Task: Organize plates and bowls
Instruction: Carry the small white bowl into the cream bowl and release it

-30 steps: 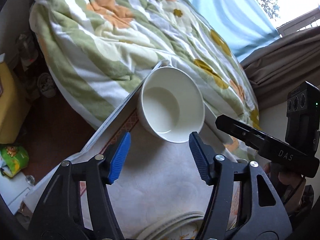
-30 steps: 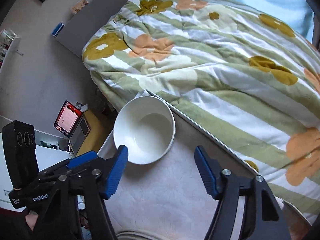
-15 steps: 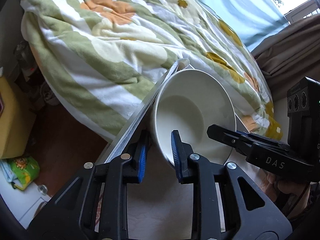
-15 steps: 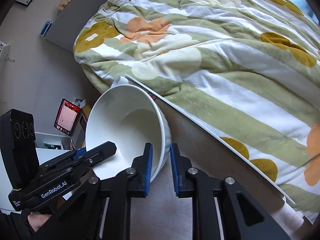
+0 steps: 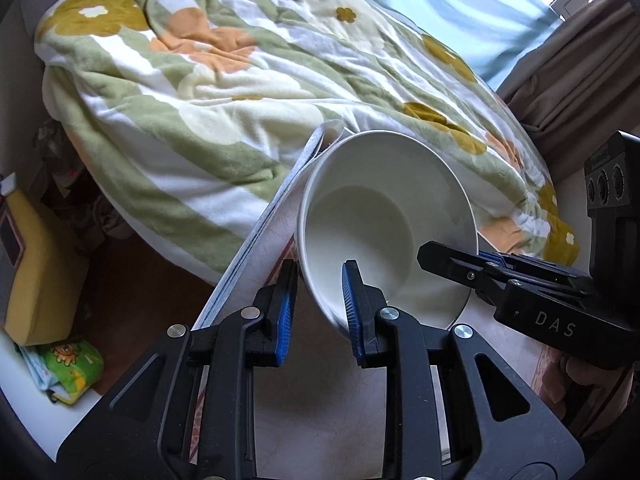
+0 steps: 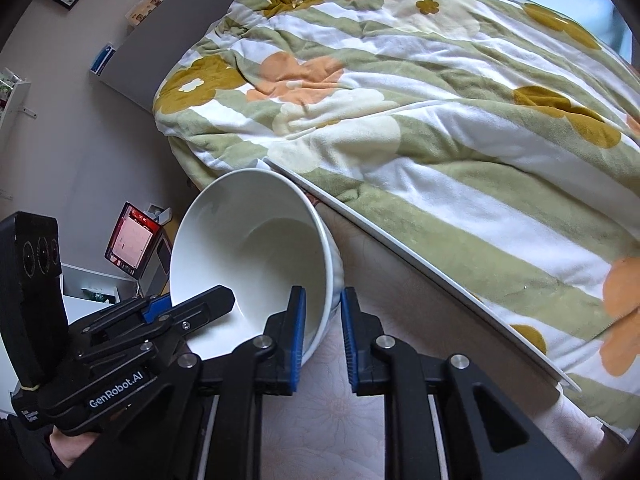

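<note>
- Nearest the cameras, the left gripper [image 5: 316,300] was clamped on the near rim of the white bowl [image 5: 380,216], one blue pad inside the wall and one outside.
- Beside it, the right gripper [image 6: 322,328] was clenched on the same bowl [image 6: 248,248] at another part of the near rim, again with one pad inside and one outside.
- Both sets of jaws had just been closing, with the bowl's wall between them.
- Just beyond the pads, the bowl sat at the far left corner of the table [image 6: 344,412], apparently tilted, its mouth facing the cameras; whether its foot touched the cloth could not be told.
- Judged from its glossy glaze and thick wall, the bowl was stiff, fairly heavy, slippery and breakable, so a thin rim pinch could slip or twist.
- Taking hold on opposite sides of the rim, pads deep over the wall, looked the safest way to carry it level.
- At the far edge of the table, a pale border strip [image 6: 420,256] ran along, the bowl just beside it.
- Farther off, a flowered quilt [image 5: 224,92] covered the bed, with curtains [image 5: 580,60] at the back.
</note>
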Action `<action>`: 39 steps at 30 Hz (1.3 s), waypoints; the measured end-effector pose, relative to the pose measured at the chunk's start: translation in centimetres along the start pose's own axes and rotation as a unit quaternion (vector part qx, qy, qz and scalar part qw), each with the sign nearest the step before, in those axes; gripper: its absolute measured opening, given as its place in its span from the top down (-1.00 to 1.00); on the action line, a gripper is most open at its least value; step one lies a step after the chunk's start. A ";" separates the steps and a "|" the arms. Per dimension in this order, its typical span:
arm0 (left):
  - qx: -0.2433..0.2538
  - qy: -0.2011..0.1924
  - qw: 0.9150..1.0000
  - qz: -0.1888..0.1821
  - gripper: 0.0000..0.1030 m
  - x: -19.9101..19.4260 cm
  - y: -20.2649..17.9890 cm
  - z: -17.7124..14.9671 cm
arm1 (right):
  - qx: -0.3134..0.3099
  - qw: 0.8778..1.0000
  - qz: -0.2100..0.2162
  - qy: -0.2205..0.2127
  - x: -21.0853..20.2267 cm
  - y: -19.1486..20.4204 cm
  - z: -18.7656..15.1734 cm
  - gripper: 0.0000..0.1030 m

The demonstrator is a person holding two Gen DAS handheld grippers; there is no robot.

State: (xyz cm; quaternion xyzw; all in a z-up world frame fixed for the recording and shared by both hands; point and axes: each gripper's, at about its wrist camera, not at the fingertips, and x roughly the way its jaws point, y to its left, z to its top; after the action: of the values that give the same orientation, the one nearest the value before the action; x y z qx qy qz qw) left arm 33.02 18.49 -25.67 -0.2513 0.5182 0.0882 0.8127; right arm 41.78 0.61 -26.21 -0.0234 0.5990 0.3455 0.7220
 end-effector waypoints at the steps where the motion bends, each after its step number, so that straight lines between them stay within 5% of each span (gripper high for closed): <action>1: 0.004 -0.004 1.000 0.000 0.60 -0.4 -0.3 -0.2 | 0.001 1.000 0.001 -0.003 -0.3 0.1 -0.3 0.68; 12: 0.053 -0.045 0.998 -0.009 0.60 -6.7 -5.4 -3.9 | 0.023 0.998 -0.006 -0.059 -6.3 0.3 -5.6 0.68; 23: 0.130 -0.062 0.988 -0.053 0.60 -13.2 -15.9 -13.9 | 0.078 0.988 -0.031 -0.132 -16.8 -2.6 -18.2 0.68; 33: 0.218 -0.012 0.968 -0.122 0.60 -14.3 -27.4 -25.1 | 0.156 0.967 -0.096 -0.179 -25.5 -6.8 -30.8 0.68; 39: 0.266 0.059 0.950 -0.149 0.60 -12.2 -32.1 -30.9 | 0.237 0.944 -0.121 -0.197 -27.6 -9.1 -37.4 0.68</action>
State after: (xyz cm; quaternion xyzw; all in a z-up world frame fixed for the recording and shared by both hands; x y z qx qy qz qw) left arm 15.89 -23.06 -15.04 -0.1049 0.5263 -0.1904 0.8220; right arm 13.60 -36.00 -15.89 0.1443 0.5023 0.1017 0.8465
